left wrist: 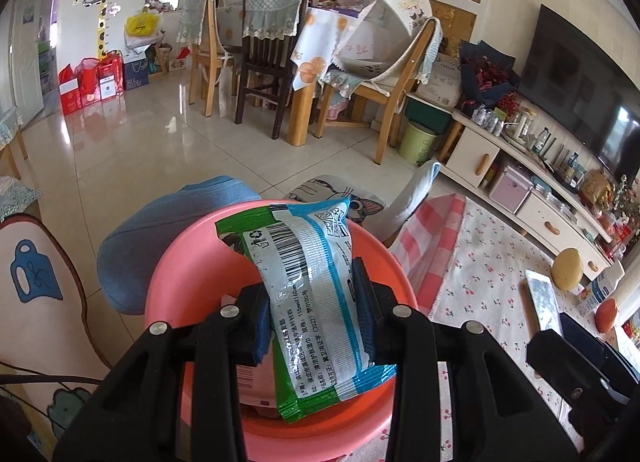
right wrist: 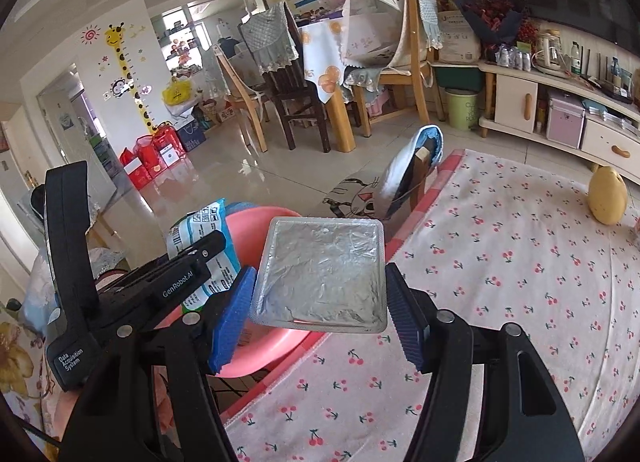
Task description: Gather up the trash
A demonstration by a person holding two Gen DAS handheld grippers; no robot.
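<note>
Holding wipes packet (left wrist: pixel 310 294) in left gripper (left wrist: pixel 312 310) above pink basin (left wrist: pixel 192 262): release centered. Right gripper (right wrist: pixel 320 302) clamps foil pack (right wrist: pixel 322 274) beside basin; bring it over the rim first.

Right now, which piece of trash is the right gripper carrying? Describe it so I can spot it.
Start at the cherry-print tablecloth, then its edge by the pink basin. The right gripper holds a flat silver foil packet; the neighbouring wipes packet is printed green and blue.

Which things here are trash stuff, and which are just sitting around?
For the job:
wet-wipes packet in left gripper
foil packet in right gripper
pink basin

Just lying about:
yellow pear
red fruit
cherry tablecloth
</note>
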